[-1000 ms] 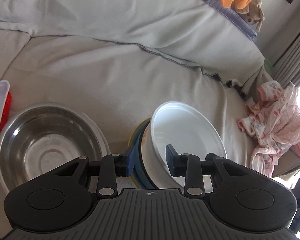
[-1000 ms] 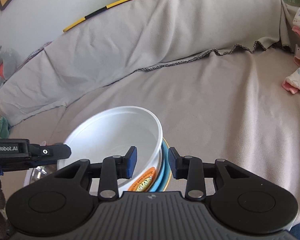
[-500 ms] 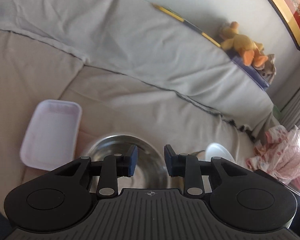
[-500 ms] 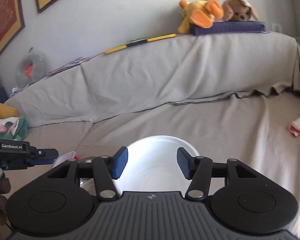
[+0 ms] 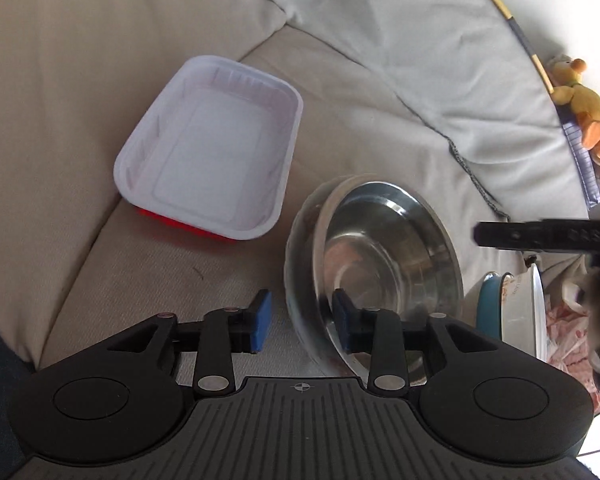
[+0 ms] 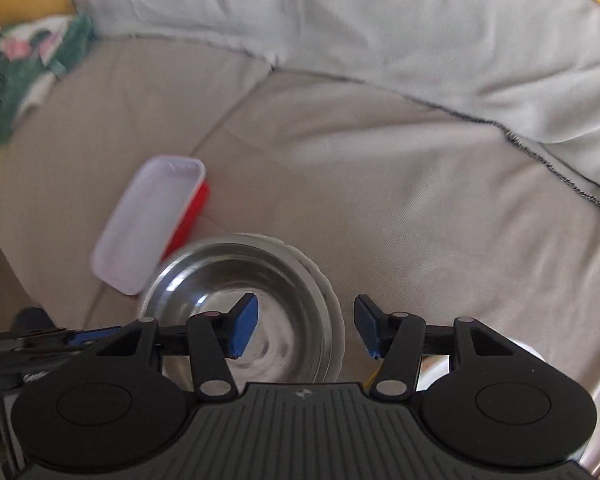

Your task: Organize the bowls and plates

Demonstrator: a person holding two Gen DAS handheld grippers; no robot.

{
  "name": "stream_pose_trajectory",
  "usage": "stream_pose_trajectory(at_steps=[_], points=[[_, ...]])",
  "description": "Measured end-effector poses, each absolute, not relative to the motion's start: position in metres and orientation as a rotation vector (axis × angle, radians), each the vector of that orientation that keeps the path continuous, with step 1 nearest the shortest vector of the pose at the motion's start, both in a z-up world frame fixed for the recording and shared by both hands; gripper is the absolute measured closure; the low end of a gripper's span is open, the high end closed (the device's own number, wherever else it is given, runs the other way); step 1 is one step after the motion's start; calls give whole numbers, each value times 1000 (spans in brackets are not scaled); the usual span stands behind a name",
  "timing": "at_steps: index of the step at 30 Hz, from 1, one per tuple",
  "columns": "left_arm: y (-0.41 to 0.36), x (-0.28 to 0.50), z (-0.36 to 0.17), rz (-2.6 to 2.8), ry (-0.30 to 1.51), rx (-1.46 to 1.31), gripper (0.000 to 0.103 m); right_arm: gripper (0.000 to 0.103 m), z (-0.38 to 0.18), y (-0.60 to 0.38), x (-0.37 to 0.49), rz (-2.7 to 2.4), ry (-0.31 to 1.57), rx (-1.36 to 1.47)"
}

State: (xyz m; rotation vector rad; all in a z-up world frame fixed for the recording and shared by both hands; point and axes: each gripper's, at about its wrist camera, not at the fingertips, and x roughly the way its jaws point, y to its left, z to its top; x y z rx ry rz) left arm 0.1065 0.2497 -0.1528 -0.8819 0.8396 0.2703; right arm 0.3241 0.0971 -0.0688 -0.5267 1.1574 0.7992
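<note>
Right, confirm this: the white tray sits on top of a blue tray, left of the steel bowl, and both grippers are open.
Not quite. The tray under the white tray is red, not blue; the left wrist view shows its red edge. The rest holds: it lies left of the steel bowl, and the left gripper and right gripper are open.

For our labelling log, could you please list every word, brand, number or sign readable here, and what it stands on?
Nothing can be read in full.
Pale lettering on the side of the right gripper, seen in the left wrist view: too blurred to read.
Dark print on the plate at the right edge of that view: too small to read.
Round cross mark on the body of the left gripper: a sign, no words.
</note>
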Motion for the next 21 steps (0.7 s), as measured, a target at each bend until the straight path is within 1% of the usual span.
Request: stream_pose_trajectory(at_steps=[4, 9, 11, 14, 21], points=[[251, 111, -167, 220, 851, -899, 60, 49, -99, 114, 336, 772, 1250, -537], [253, 115, -178, 173, 853, -951, 59, 48, -125, 125, 345, 734, 1272, -594], [253, 114, -178, 175, 857, -954, 59, 48, -130, 128, 349, 722, 1267, -603], [259, 108, -174, 187, 830, -974, 59, 48, -140, 125, 359, 705, 1320, -555], [272, 103, -171, 212, 811, -1001, 58, 48, -149, 118, 360, 711, 1335, -558]])
